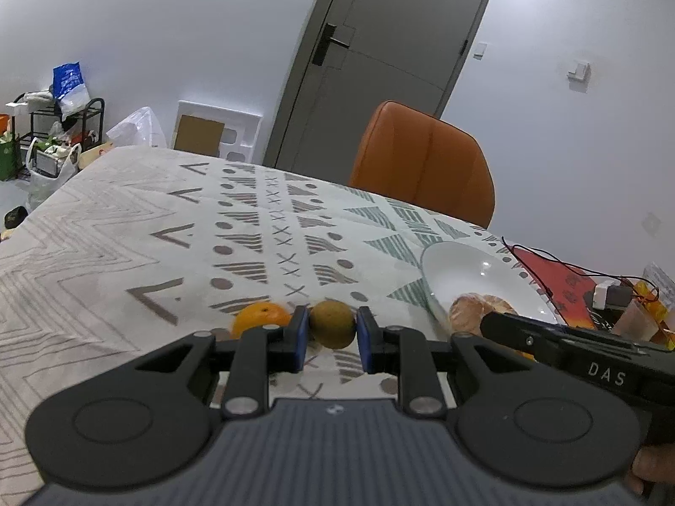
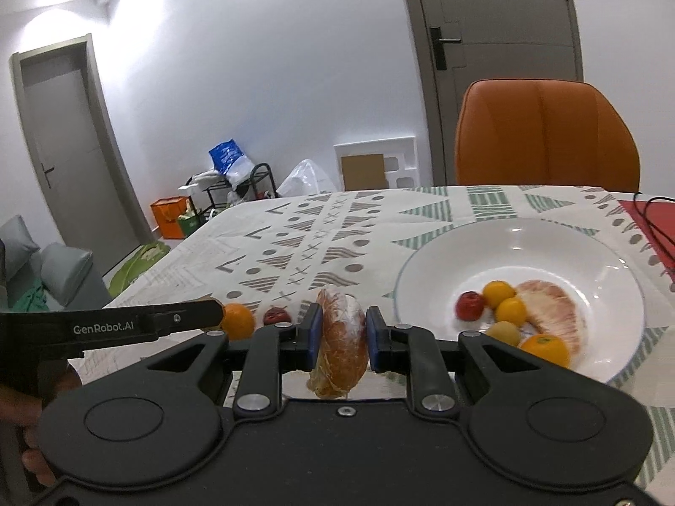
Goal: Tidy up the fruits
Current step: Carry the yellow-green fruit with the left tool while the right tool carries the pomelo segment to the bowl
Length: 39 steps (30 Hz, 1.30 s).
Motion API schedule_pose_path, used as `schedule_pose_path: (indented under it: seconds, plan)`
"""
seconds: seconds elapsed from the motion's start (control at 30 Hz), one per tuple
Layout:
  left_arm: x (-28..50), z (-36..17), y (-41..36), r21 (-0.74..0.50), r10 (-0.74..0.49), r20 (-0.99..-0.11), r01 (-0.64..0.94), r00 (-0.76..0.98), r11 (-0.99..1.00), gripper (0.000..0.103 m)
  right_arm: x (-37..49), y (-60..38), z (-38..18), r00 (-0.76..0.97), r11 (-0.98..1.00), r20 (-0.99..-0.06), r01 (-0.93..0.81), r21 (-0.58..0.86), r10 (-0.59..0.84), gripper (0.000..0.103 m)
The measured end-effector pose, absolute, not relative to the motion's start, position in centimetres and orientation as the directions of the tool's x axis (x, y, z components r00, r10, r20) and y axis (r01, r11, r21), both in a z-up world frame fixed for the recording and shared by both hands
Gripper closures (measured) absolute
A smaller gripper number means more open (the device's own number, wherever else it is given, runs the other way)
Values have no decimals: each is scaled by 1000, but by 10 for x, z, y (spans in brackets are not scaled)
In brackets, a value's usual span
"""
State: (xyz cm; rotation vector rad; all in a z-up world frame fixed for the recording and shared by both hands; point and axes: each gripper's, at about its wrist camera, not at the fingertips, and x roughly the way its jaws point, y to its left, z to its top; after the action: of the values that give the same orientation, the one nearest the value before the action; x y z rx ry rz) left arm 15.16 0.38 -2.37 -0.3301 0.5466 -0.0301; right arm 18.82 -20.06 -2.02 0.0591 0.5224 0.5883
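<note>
An orange (image 1: 261,318) lay on the patterned tablecloth (image 1: 126,253), far left. Next to it, the left gripper (image 1: 331,331) was clamped on a small green-brown fruit (image 1: 332,324). The right gripper (image 2: 341,335) squeezed a peeled citrus piece (image 2: 341,337). On the right, the white plate (image 2: 548,240) held more fruit.
</note>
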Motion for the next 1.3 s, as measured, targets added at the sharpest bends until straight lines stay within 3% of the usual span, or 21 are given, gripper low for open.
schedule_pose_path:
  seconds: [1.3]
  plan:
    - [219, -26, -88, -248, -196, -543, 67, 817, 967, 80, 246, -322, -38, 835, 934, -427, -262, 243, 346, 83]
